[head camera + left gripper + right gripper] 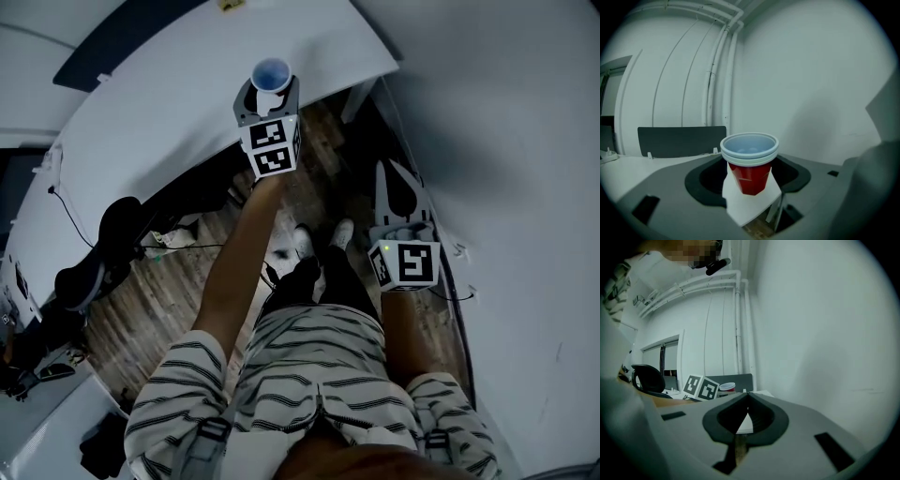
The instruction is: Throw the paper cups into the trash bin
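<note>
My left gripper [751, 185] is clamped on the stack of red paper cups with white rims [750, 164]. I hold it upright over the edge of the white rectangular table [169, 112], probably so that it carries level. My right gripper [747, 397] hangs beside the table's end, jaws together on nothing, apparently spare. No trash bin is in view.

The left tool [750, 177] is clamping nested red cups [750, 161], which are standing upright with pale rims on top. Beneath them a white bench [746, 208] corner is showing. A dark panel [682, 140] is standing at its far edge.
</note>
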The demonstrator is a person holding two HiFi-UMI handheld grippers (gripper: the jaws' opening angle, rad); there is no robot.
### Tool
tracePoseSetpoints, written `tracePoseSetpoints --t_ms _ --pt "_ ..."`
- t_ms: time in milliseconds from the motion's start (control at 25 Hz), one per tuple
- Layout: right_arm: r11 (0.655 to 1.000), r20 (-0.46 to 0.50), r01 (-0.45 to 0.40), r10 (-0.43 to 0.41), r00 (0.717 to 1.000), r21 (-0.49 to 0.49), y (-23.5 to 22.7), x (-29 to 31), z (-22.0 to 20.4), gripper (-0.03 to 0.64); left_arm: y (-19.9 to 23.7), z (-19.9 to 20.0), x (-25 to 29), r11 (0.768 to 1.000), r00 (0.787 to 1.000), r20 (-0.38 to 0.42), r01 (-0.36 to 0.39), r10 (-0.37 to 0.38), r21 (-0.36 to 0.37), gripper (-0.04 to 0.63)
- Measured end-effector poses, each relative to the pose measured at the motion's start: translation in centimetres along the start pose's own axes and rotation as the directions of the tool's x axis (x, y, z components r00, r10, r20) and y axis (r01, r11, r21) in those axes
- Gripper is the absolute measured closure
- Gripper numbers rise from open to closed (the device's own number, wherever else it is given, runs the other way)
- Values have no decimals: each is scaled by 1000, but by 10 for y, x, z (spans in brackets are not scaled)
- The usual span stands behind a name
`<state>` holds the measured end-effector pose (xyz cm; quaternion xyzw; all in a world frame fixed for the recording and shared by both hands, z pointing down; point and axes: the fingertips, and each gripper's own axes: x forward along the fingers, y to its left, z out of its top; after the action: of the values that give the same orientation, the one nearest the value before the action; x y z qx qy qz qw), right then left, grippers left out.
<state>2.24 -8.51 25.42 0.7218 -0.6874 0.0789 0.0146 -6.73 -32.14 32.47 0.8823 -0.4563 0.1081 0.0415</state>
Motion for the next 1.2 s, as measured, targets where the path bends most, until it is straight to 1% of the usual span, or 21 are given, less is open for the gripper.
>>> tracePoseSetpoints --t_ms 160,240,440,680,760,920,1200 --pt "1000 25 23 -23 999 -4 -4 -15 18 607 -22 25 -21 998 998 45 45 -46 31 281" --pt "999 36 36 -36 999 -1 -7 -21 25 607 -32 33 -29 997 996 52 67 -69 39 281" --pt "997 44 82 -82 996 8 -20 -39 35 607 -63 47 -49 991 989 67 130 -133 37 281" --pt "991 55 129 -130 990 22 -30 -56 44 607 -98 68 -75 978 974 93 205 -207 30 281" --pt "989 58 146 -147 987 19 -31 -63 46 607 -112 73 -84 970 965 99 239 -241 39 281" --pt "983 73 185 -184 980 0 -33 -71 52 607 -137 84 -95 948 943 107 308 -316 85 281" --pt "968 79 252 -252 965 4 -39 -90 51 607 -180 88 -118 906 900 112 410 -421 108 281"
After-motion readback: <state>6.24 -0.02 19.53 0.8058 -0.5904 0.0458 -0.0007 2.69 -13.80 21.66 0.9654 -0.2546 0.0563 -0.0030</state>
